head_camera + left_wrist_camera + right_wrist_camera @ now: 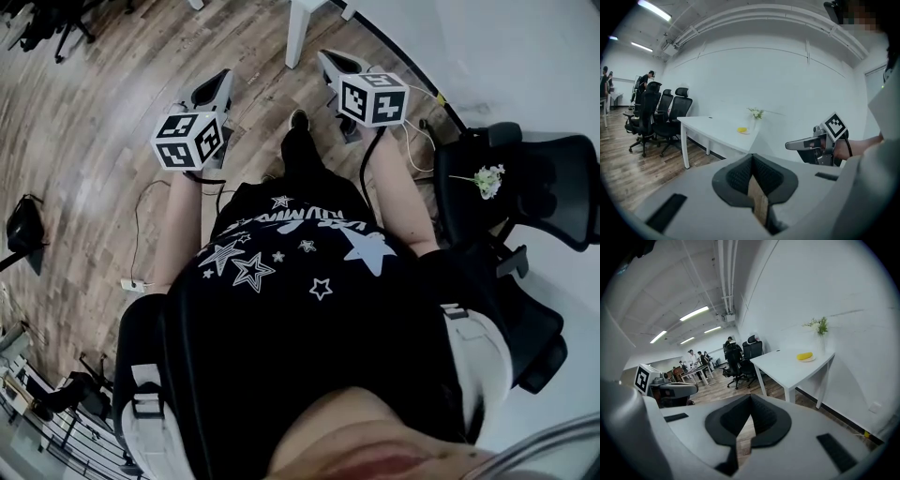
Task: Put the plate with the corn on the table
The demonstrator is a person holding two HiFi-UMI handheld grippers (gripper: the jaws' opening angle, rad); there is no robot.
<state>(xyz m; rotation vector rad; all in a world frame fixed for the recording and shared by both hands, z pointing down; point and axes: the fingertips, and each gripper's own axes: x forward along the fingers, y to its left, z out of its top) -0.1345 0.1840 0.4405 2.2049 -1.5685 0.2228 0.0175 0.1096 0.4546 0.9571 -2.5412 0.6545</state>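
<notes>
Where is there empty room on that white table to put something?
Most of the table top is bare, from the plate with the corn out to the end by the black chairs. The crowded bit is the wall corner, where the plate sits beside the flowers.

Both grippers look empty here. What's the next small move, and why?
Probably carry both grippers closer to the white table. The left gripper and right gripper are shut on nothing and well short of it. The plate with the corn already sits there beside the flowers, so it is unclear whether anything needs moving.
</notes>
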